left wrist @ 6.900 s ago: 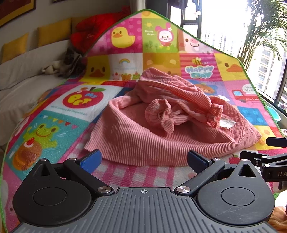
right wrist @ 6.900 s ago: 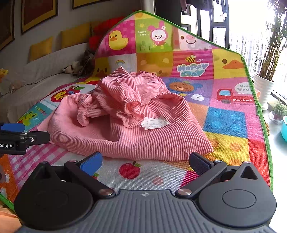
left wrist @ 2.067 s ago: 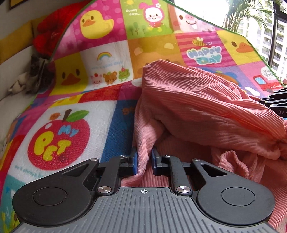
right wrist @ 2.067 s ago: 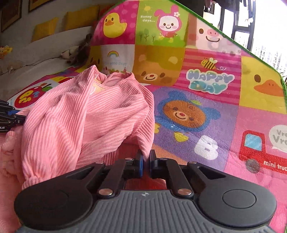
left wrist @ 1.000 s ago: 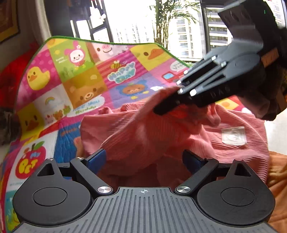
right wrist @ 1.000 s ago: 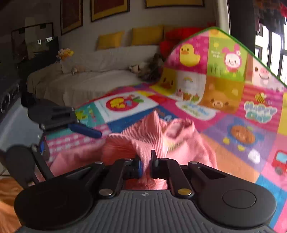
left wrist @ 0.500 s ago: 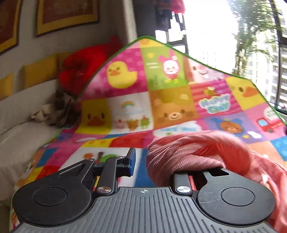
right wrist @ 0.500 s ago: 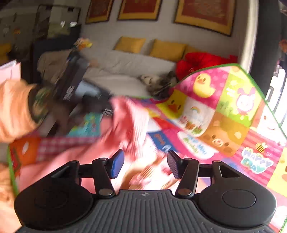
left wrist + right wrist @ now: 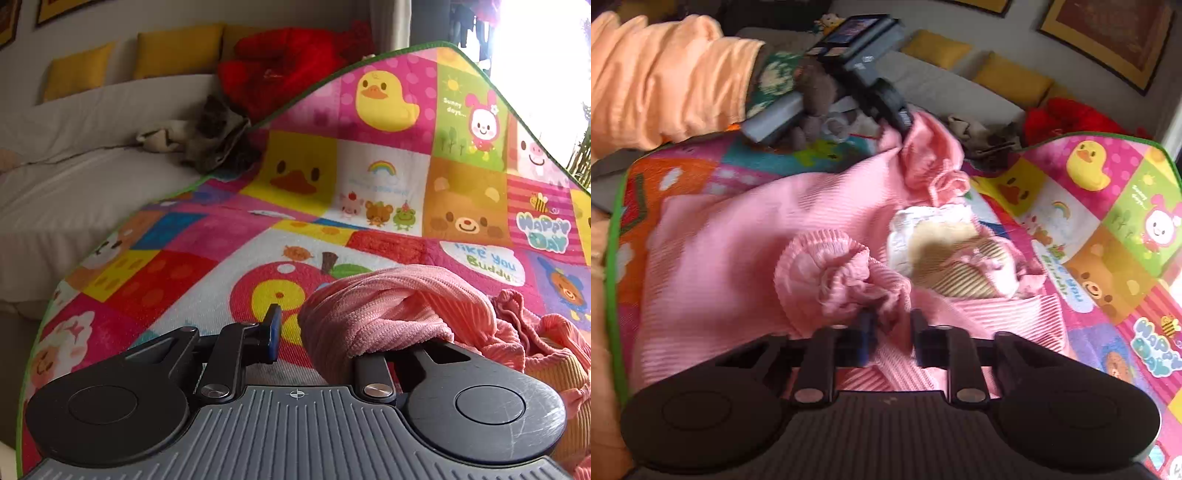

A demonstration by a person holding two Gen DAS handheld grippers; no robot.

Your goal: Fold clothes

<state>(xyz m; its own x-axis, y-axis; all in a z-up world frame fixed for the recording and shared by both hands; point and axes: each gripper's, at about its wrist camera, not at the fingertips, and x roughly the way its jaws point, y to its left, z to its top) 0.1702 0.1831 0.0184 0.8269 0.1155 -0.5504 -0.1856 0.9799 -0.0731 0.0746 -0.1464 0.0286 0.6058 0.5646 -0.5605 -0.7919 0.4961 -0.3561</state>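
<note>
The pink garment (image 9: pixel 738 258) is lying spread on the play mat (image 9: pixel 1108 221), ahead of and beneath both tongs. The right tongs (image 9: pixel 891 332) are being closed right now, and a ruffled fold is being pinched between the pads. A bunch of the same cloth is being carried on the left tongs (image 9: pixel 314 336), draped over the right-hand finger, while a sliver of mat is showing beside the other pad (image 9: pixel 274 332).

To be done well, the step should be worked gently. One single layer should be taken in each grip and the two grips drawn apart until the cloth is lying taut and flat. Only then should a fold be laid, or so it is being judged.

Plenty is being hidden. One left finger is being buried under cloth, so whether those tongs are clamped or merely hooked cannot be told. The right-wrist view is being smeared by blur, the garment's near hem is being cut off behind the right tongs, and its sleeves cannot be sorted out.
</note>
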